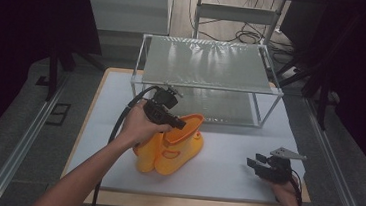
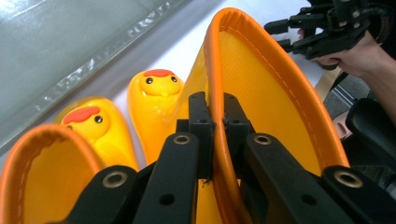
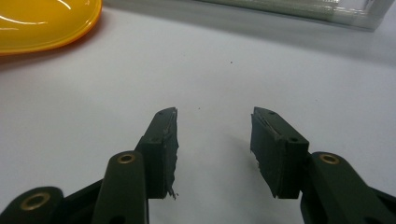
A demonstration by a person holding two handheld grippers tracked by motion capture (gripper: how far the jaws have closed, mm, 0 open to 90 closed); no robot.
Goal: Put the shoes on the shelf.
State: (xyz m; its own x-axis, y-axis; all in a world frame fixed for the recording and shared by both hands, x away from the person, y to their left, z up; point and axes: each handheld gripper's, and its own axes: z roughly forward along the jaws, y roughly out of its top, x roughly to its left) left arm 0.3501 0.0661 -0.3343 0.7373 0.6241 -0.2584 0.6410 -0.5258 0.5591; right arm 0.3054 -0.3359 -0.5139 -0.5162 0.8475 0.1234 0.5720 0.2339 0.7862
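Left tongs (image 2: 215, 119) clamped on the orange rim of one yellow duck rain boot (image 1: 180, 145), just in front of the wire rack (image 1: 209, 65). Right tongs (image 3: 214, 144) wide open w/ nothing in them, well right of the boot.

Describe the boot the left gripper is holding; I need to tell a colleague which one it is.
On the white table, in front of the clear two-tier rack, stand two yellow duck-faced rain boots. The held boot is the one nearer the right gripper. Unlike the other boot, its orange-trimmed top rim is pinched between the left gripper jaws.
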